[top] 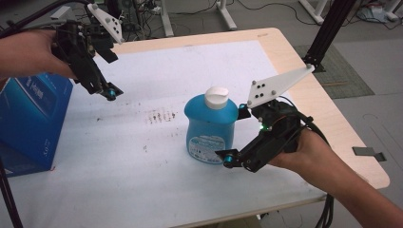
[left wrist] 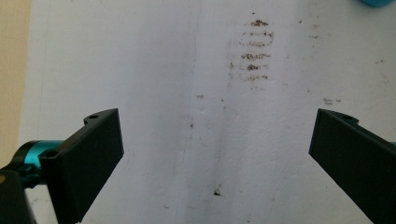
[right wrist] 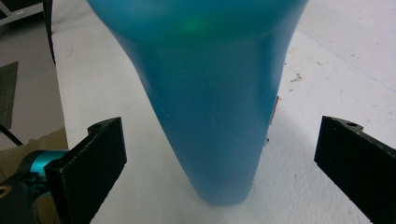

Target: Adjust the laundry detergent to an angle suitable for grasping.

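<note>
- Blue bottle (top: 211,128) with a white flip cap (top: 216,97), upright near the middle of the white-covered tabletop (top: 142,180), label toward the near edge.
- Right claw (top: 240,135) spread wide around the bottle's right side, one jaw low by the label, the other up near the shoulder (no contact visible yet); probably lined up that way to clamp the body across its narrow width.
- In the right gripper view, bottle (right wrist: 205,102) standing between the two parted jaws, clear gaps on both sides; judged ready for closing, not yet gripped.
- Left claw (top: 108,91) raised well apart over the tabletop's left part, also spread, holding nothing; likely kept back to leave room, or waiting for the cap.
- In the left gripper view, bare white cover below with a patch of brown smudges (left wrist: 252,51) (harmless marks, nothing to snag).
- Blue cardboard box (top: 31,123) at the tabletop's left edge, well apart from the bottle, under the left forearm.
- Nothing between the right claw and the bottle; path judged free, the main risk being a tip-over from an uneven squeeze.
</note>
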`<state>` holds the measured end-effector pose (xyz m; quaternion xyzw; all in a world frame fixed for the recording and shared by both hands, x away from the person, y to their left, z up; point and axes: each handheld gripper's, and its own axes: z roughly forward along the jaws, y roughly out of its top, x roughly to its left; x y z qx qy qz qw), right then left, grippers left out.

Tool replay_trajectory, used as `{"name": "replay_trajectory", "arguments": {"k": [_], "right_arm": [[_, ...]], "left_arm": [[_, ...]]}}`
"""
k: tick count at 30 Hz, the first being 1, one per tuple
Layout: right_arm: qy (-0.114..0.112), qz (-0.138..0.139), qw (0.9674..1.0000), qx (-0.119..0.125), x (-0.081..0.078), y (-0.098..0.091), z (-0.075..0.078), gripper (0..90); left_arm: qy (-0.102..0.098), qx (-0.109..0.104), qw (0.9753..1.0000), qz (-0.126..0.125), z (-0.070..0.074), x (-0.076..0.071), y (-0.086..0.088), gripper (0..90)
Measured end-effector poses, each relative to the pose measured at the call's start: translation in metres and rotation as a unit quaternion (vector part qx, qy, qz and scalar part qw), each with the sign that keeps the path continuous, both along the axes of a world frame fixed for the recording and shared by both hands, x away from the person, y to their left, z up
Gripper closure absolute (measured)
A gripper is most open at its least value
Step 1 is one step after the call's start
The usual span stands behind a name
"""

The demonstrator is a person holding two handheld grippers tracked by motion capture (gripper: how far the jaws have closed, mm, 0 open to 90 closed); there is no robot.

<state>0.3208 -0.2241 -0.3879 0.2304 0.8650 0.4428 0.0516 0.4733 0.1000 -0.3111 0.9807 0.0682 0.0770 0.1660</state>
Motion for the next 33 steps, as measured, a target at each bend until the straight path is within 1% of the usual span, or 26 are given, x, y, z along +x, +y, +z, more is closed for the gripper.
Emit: {"name": "replay_trajectory", "arguments": {"k": [2,3,5,7,8,9,10,11,14,17,23,24,25,33], "right_arm": [[-0.002,-0.002,1.0000,0.002,0.000,0.001,-0.001,1.3],[-0.002,-0.004,0.9999,0.011,0.001,0.002,-0.003,2.9],[-0.007,-0.005,0.9998,0.018,0.002,0.003,-0.005,3.6],[-0.010,-0.006,0.9997,0.022,0.002,0.004,-0.006,6.4],[-0.015,-0.004,0.9996,0.025,0.002,0.005,-0.007,9.6],[-0.016,0.002,0.9994,0.031,0.001,0.004,-0.007,18.7],[-0.020,0.009,0.9990,0.040,0.000,0.004,-0.007,20.8],[-0.027,0.006,0.9987,0.042,0.000,0.004,-0.007,20.7],[-0.024,0.001,0.9986,0.048,0.001,0.004,-0.008,20.5],[-0.027,-0.001,0.9982,0.053,0.001,0.004,-0.010,20.6],[-0.030,-0.004,0.9978,0.059,0.001,0.007,-0.014,20.9],[-0.030,-0.006,0.9977,0.060,0.001,0.008,-0.015,24.3],[-0.032,-0.001,0.9976,0.062,0.001,0.008,-0.016,26.9],[-0.029,-0.018,0.9954,0.090,0.003,0.007,-0.024,27.8]], "left_arm": [[0.001,-0.001,1.0000,0.001,0.000,0.000,0.000,2.9],[0.001,-0.002,1.0000,0.002,0.000,0.001,0.000,2.9],[0.000,-0.002,1.0000,0.001,-0.001,0.001,0.000,2.9],[0.000,-0.001,1.0000,0.001,-0.001,0.001,0.000,2.9],[0.000,-0.001,1.0000,0.001,-0.001,0.001,0.000,3.0],[0.000,0.001,1.0000,0.000,-0.001,0.001,0.000,2.9],[0.000,0.000,1.0000,0.000,-0.001,0.001,0.001,2.9],[0.000,0.000,1.0000,0.001,-0.001,0.002,0.001,2.9],[0.001,-0.001,1.0000,0.001,-0.001,0.002,0.001,2.9],[0.001,-0.003,1.0000,0.003,-0.002,0.002,0.001,2.9],[0.001,-0.001,1.0000,0.001,-0.002,0.003,0.001,2.9],[0.002,-0.001,1.0000,0.000,-0.003,0.003,0.001,2.9],[0.002,-0.001,1.0000,0.001,-0.003,0.003,0.001,2.9],[0.002,-0.001,1.0000,0.000,-0.003,0.003,0.001,2.9]]}}
